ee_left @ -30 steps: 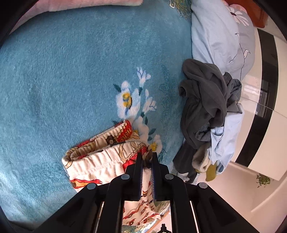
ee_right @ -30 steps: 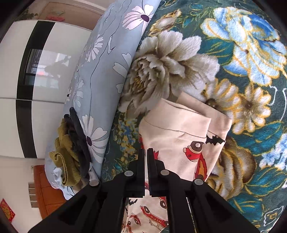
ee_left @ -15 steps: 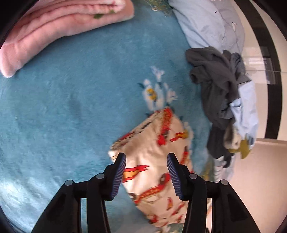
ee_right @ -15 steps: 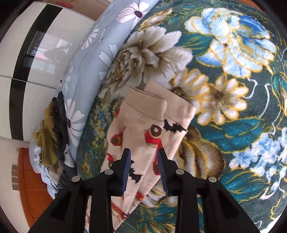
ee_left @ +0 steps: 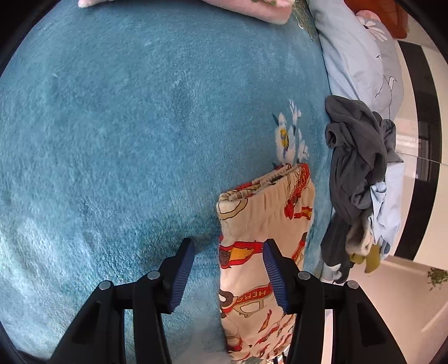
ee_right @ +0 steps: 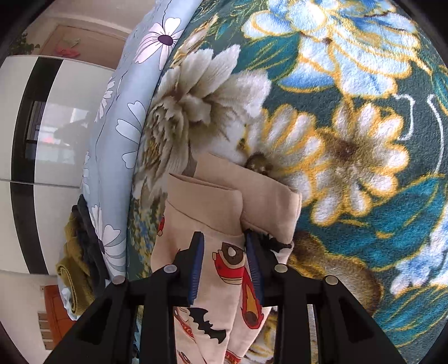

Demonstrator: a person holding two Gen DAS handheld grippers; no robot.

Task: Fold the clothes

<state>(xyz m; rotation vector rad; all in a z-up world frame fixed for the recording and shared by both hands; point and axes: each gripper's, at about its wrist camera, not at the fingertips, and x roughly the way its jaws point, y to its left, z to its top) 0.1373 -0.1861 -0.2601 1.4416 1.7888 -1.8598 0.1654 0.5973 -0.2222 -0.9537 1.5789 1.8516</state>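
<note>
The cream printed pants [ee_left: 263, 224] with red cartoon cars lie folded lengthwise on the blue plush blanket [ee_left: 126, 126], waistband end far from me. My left gripper [ee_left: 228, 252] is open above the pants' waist part, holding nothing. In the right wrist view the pants' leg cuffs [ee_right: 224, 201] lie on the dark floral blanket [ee_right: 350, 140]. My right gripper [ee_right: 224, 247] is open, its jaws straddling one leg just below the cuff without closing on it.
A heap of grey and light blue clothes [ee_left: 361, 179] lies right of the pants at the bed edge. A pale floral pillow [ee_left: 355, 53] and a pink blanket [ee_left: 252, 8] lie beyond. A white and black wardrobe [ee_right: 33, 126] stands beside the bed.
Both grippers were shut on the pants a second ago, then opened and let them go. The pants now lie flat. Both grippers have drawn back slightly.
</note>
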